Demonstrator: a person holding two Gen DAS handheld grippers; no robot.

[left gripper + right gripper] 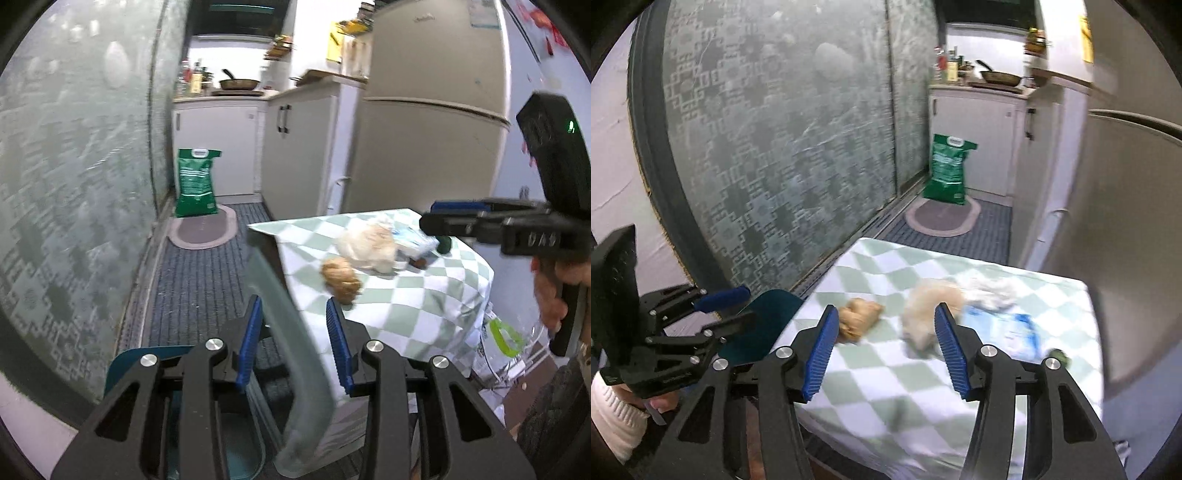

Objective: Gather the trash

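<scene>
1. The trash lies on a table (871, 398) covered in a green-and-white checked cloth: a brown crumpled wad (858, 316), a pale cream wad (929, 312), white tissue (988, 291) and a blue-and-white wrapper (1004, 328)
2. The right gripper (882, 354) is spread wide with nothing between its blue pads (822, 354), above the near part of the table, the two wads just ahead of its tips
3. The left gripper (293, 347) is open too; a grey curved bar (291, 350), blurred, runs through the gap, and I cannot tell whether a pad touches it
4. A teal bin (764, 325) sits beside the table's left edge
5. A green bag (195, 182) stands on the floor by the cabinets
</scene>
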